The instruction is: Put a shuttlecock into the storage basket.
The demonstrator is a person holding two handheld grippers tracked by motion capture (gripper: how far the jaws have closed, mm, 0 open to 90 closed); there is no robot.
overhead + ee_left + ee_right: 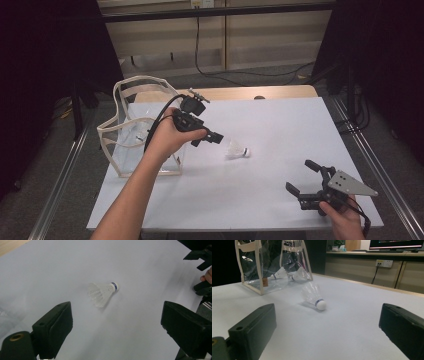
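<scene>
Plainly, both the left claw [216, 138] and right claw [303, 176] gape wide and empty, apart from the shuttlecock [237, 151].

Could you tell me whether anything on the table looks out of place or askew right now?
One shuttlecock lies on its side on the white table, apart from the two shuttlecocks inside the clear bag. The left tongs hover open beside it. Nothing looks damaged.

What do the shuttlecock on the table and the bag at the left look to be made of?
Shuttlecock: the skirt looks like translucent white plastic, probably moulded nylon, since the table shows through it; the rounded white cap with a blue band could be cork or foam. Bag: clear glossy soft plastic, with reflections on its walls, edged in cream trim that looks like fabric or vinyl.
</scene>
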